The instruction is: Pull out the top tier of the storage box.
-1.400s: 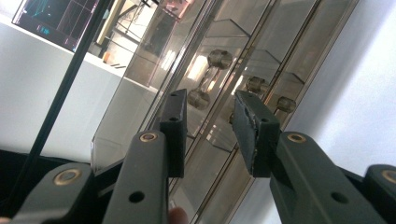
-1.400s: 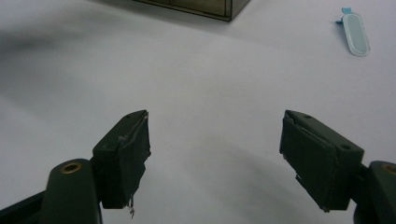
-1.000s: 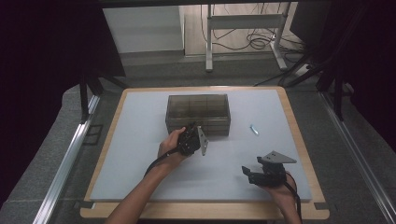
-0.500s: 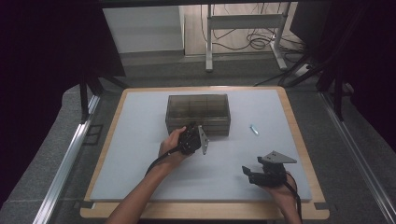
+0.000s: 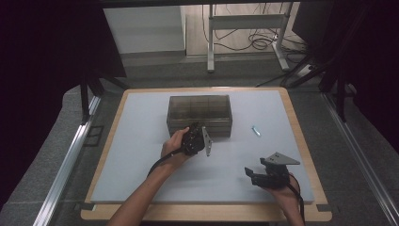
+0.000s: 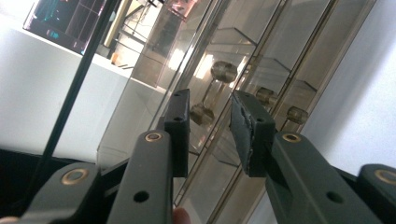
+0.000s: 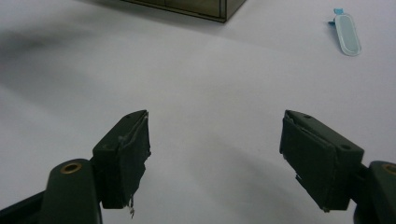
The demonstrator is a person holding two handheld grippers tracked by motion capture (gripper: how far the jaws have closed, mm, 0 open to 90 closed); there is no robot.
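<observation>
A smoky see-through plastic box with inner compartments stands on the white mat, toward the back middle. My left gripper is held tilted right against the box's front wall. In the left gripper view its jaws stand a little apart, and the left gripper is open with nothing between them; the box and its small round knobs sit just beyond. My right gripper rests low at the front right, and the right gripper is wide open over bare mat.
A small pale blue oblong piece lies on the mat to the right of the box, also seen as the blue piece ahead of the right jaws. The mat lies on a wooden board; metal rails and dark frames flank the table.
</observation>
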